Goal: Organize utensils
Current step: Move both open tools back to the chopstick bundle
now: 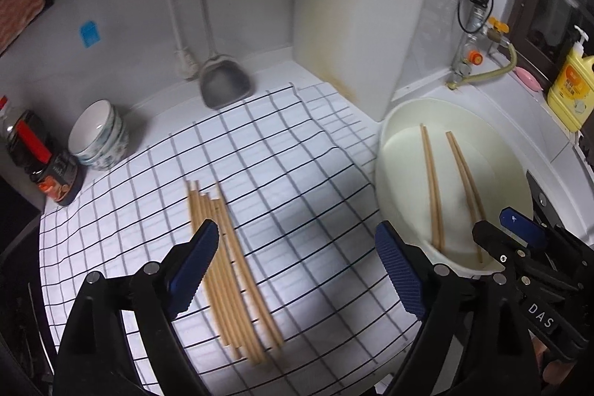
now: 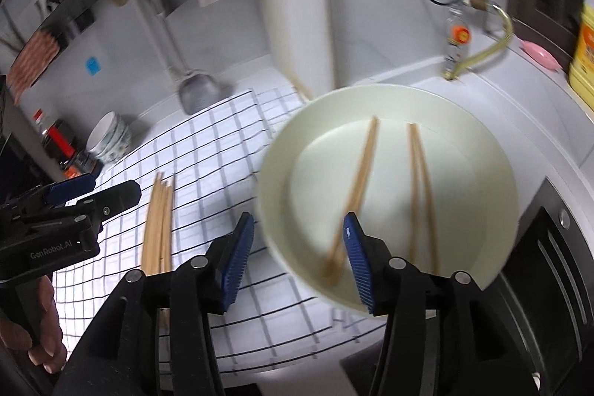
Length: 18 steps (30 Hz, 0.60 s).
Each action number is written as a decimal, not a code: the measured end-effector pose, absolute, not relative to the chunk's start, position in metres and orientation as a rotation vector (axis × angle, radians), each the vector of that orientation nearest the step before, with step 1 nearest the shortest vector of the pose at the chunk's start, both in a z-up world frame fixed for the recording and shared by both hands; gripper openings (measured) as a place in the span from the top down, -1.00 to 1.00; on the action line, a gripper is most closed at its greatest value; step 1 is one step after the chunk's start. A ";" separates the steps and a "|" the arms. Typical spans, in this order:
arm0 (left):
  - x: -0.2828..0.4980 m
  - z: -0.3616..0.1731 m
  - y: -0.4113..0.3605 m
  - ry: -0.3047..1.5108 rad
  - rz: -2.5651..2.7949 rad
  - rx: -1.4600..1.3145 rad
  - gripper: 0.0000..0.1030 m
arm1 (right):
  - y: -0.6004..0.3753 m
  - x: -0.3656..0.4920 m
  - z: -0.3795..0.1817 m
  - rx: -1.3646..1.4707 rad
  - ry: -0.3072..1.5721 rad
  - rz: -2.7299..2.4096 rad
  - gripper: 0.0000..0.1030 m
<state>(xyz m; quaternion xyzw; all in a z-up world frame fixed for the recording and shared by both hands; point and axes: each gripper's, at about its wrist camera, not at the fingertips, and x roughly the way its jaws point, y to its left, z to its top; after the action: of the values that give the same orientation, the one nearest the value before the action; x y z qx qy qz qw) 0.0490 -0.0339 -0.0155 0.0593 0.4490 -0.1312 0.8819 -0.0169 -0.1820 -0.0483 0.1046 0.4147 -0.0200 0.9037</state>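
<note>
Several wooden chopsticks [image 1: 230, 270] lie in a bundle on a white checked cloth [image 1: 315, 173]. My left gripper [image 1: 297, 232] hangs open above the cloth, its left finger over the bundle, and grips nothing. To the right, a white basin [image 1: 393, 151] holds two pairs of chopsticks [image 1: 432, 188]. In the right wrist view, my right gripper [image 2: 297, 221] is open above the near rim of the basin [image 2: 282, 143]. One pair of chopsticks [image 2: 360, 180] lies beside its right pad, untouched; the other pair [image 2: 419, 188] is further right. The bundle [image 2: 159, 221] and the left gripper [image 2: 107, 188] show at the left.
Stacked bowls [image 1: 100, 136] and dark jars [image 1: 55, 173] stand at the cloth's far left. A metal spatula [image 1: 222, 84] hangs by the back wall. A tap with a hose [image 1: 479, 73], a pink soap dish [image 1: 529, 78] and a yellow detergent bottle [image 1: 571, 80] lie behind the basin.
</note>
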 end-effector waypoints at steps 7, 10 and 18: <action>0.041 -0.015 0.012 0.924 -0.205 0.088 -0.74 | -0.137 -0.008 -0.045 0.157 0.875 0.023 -0.04; 0.041 -0.019 0.031 0.940 -0.180 0.064 -0.74 | -0.121 -0.004 -0.047 0.138 0.886 0.045 -0.07; 0.041 -0.040 0.073 0.989 -0.116 0.025 -0.82 | -0.079 0.004 -0.066 0.096 0.932 0.096 -0.08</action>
<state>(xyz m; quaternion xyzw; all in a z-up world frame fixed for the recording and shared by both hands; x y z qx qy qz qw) 0.0406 0.0731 -0.0402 0.0119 0.4744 -0.0556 0.8784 0.0045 -0.0785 -0.0656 0.0460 0.4490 0.0461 0.8912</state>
